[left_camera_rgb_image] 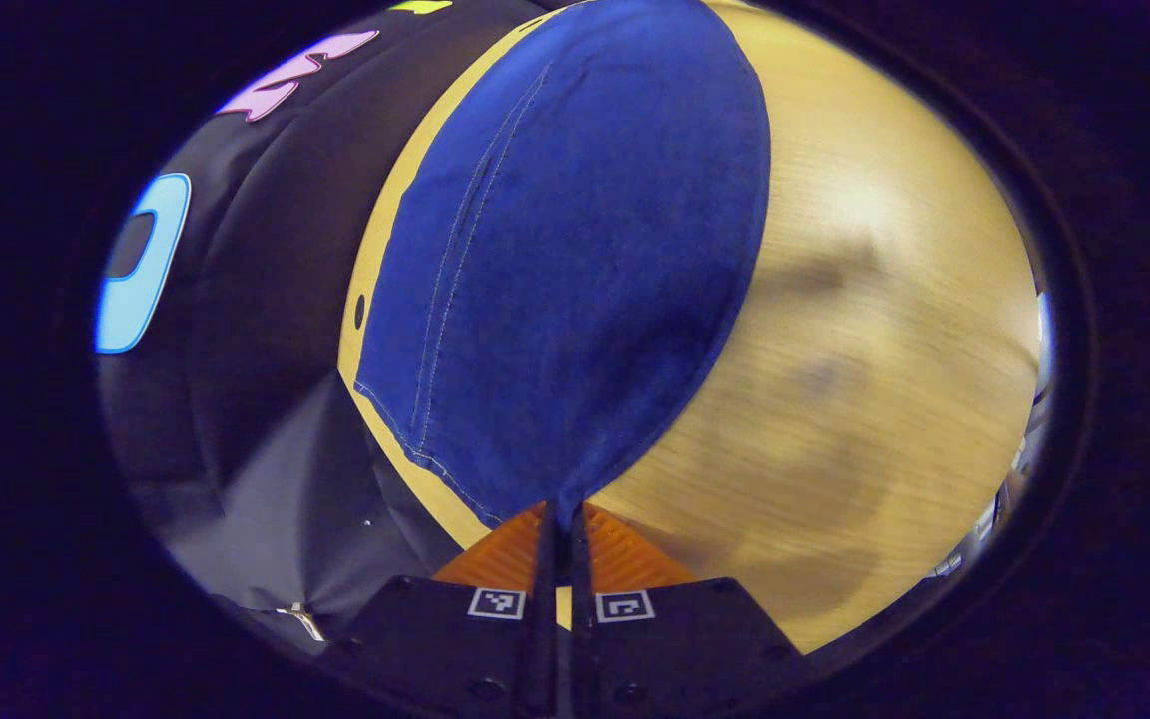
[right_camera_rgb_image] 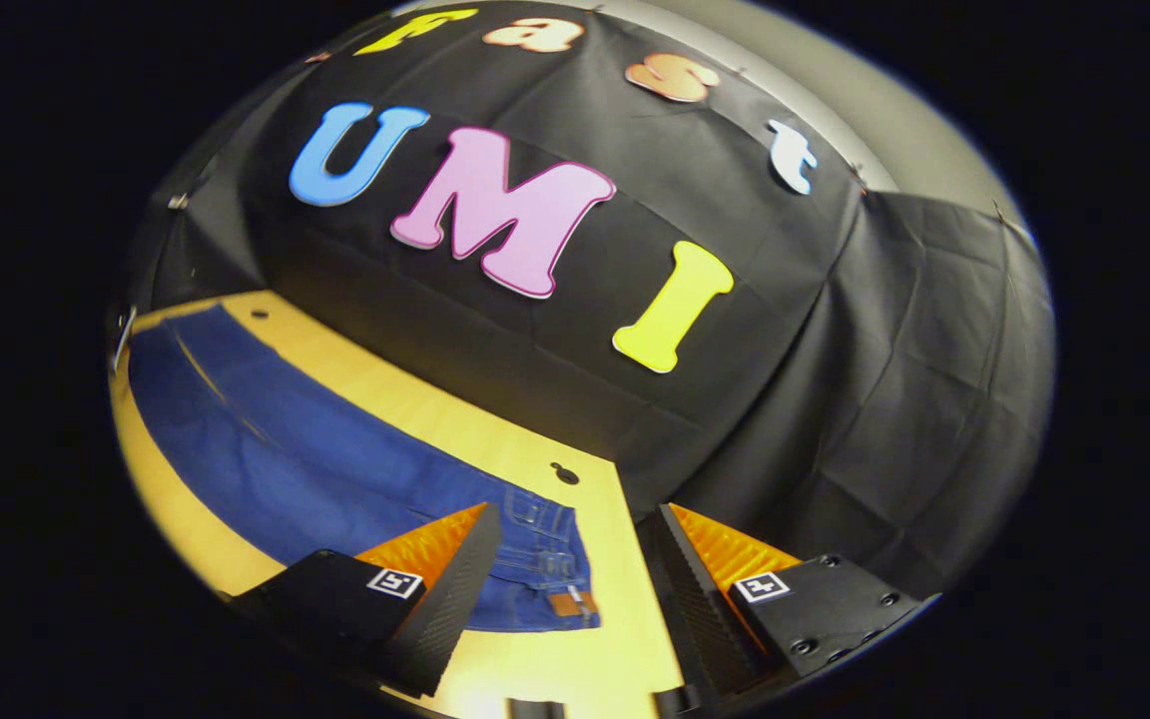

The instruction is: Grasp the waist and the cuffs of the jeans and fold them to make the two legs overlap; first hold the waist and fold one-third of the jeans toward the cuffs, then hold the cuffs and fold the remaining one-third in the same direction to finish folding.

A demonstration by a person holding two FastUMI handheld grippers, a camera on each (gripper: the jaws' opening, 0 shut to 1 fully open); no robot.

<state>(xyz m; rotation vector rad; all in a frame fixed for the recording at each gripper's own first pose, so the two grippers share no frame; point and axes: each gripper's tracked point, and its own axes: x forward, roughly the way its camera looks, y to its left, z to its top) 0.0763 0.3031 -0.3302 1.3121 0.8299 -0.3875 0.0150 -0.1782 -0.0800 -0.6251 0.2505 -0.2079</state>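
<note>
From the left gripper view, the left gripper [left_camera_rgb_image: 563,529] has its fingers pressed together on a corner of the jeans [left_camera_rgb_image: 575,260], pinching the blue denim right at the tips. From there the cloth spreads forward and upward over the wooden table [left_camera_rgb_image: 884,350], its stitched seam running along the left side near the table's edge; this view is somewhat blurred. The right gripper view gives what that one does not: the waist end of the jeans [right_camera_rgb_image: 335,469], with belt loops and a small leather patch, lying flat on the table [right_camera_rgb_image: 595,659] with the legs stretching off to the left. The right gripper [right_camera_rgb_image: 575,589] hangs with its fingers spread wide, holding nothing, the waistband just beside its left finger [right_camera_rgb_image: 455,589].
</note>
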